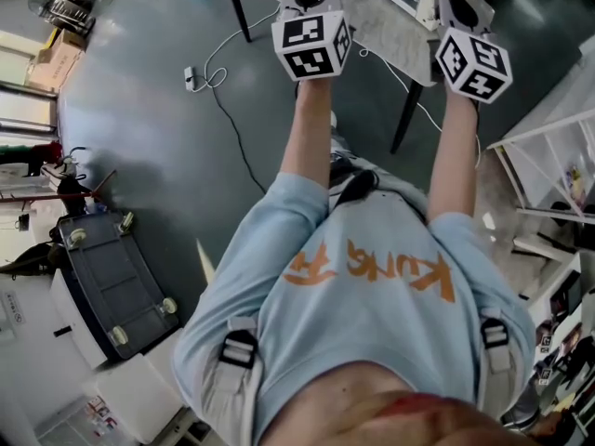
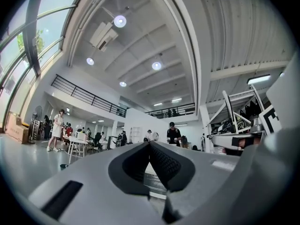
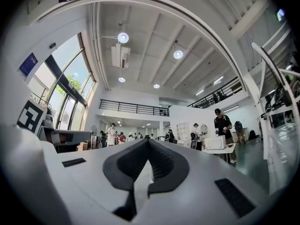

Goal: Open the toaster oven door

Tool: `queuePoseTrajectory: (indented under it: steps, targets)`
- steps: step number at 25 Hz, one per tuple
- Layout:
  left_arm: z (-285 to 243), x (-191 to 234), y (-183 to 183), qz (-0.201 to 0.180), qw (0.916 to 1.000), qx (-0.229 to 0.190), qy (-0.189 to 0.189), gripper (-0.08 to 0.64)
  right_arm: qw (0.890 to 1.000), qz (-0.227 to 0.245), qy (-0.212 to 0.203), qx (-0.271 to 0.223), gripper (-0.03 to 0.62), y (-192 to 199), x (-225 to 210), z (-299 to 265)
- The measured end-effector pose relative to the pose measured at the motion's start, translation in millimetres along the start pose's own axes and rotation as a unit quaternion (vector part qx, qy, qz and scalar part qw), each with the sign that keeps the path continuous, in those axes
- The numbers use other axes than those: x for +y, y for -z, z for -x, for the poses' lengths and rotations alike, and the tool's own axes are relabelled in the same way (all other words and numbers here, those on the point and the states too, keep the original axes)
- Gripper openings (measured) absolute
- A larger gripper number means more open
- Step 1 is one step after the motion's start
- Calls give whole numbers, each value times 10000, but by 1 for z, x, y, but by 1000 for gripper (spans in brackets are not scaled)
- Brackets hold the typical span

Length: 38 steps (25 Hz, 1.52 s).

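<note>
Grey left tongs point(image 2: 149, 143) pressed together, empty; right tongs point(image 3: 147, 141) likewise (both above a table point(image 1: 390, 26)).

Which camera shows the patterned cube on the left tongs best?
The head view: the cube shows three patterned faces. The right gripper view catches one face at its left edge; the left gripper view shows no patterned face of it.

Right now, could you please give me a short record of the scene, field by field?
left gripper: shut, empty, held out roughly level
right gripper: shut, empty, held out alongside
table: just ahead of both grippers
cable: lying on the floor near the table's legs
toaster oven: cannot be picked out in any view
</note>
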State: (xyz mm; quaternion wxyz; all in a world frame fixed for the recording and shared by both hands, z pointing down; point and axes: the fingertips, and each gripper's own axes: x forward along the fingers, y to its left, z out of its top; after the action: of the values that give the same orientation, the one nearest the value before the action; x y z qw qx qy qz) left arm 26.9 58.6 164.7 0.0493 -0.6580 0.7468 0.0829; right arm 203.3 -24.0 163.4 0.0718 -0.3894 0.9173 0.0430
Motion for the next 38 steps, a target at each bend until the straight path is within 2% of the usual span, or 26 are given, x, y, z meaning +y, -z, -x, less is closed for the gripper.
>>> queuePoseTrajectory:
  steps: [8,15,18,21,26,30,33,36,38]
  targets:
    - [-110,50,44,192,9984,414,346,2,9990,5,162,407,-2,54,2,-118]
    - [-227,93,117,461,9894,1090,838,2,9946,-167,701,741,-2,115,-30,-225]
    - [-277,106,138,218,9849,1317,1099,2,9921,-133,863,897,-2,132,-43,-269]
    - [-334,117,154,-26,9819,1348,1331,2,9916,-99,954,863,-2,145,-65,-319]
    - [-370,112,173,-208,9719,1508,1798,2,9890,-102,1231,809,-2,148,-80,-342]
    - [-392,95,170,-258,9654,1421,2170,2,9902,138,1126,813,-2,138,-86,-344]
    - [-402,80,167,-462,9580,1338,2495,2,9905,371,858,1007,-1,139,-87,-340]
    - [-411,69,161,-771,9449,1253,2924,2,9895,493,536,1251,0,140,-83,-344]
    - [-413,60,159,-985,9320,1228,3266,2,9842,702,253,1606,0,144,-74,-346]
